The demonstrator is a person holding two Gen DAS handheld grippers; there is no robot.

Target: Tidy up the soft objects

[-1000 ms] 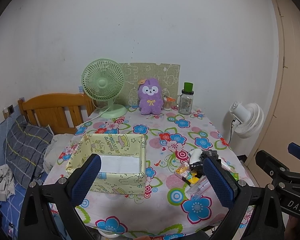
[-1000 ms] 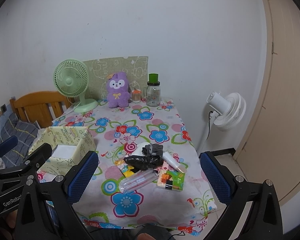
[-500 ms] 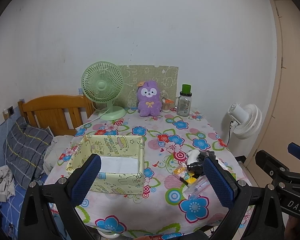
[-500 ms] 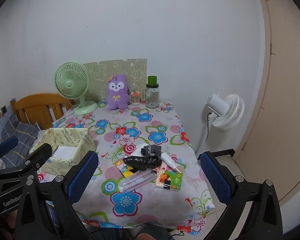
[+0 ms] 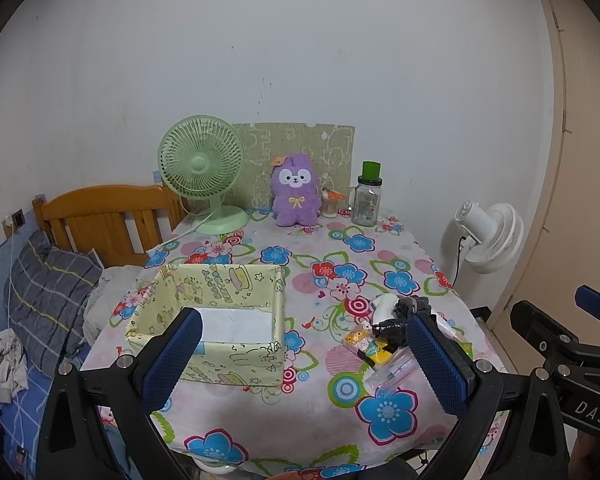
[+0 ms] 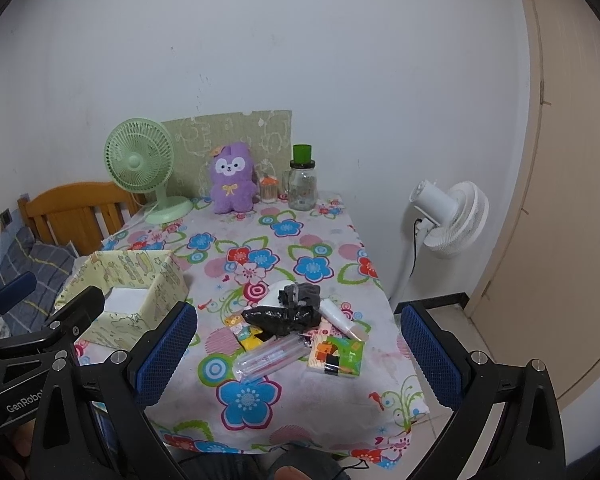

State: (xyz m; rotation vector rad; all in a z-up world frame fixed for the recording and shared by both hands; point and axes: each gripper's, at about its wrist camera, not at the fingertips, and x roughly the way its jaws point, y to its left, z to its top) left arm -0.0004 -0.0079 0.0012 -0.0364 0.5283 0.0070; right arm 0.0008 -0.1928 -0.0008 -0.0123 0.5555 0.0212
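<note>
Yellow fabric box point(image 5: 216, 320) being left unfilled; nothing sorted yet.
Both grippers point(image 5: 304, 360) point(image 6: 296, 356) are being held apart, soft pile point(image 6: 288, 312) untouched.

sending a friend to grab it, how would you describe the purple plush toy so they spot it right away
Go to the far edge of the flower-print tablecloth, by the wall. Between the pale green desk fan and the clear glass jar with a green lid sits the fluffy purple plush toy, the only furry thing there, with a white face.
</note>
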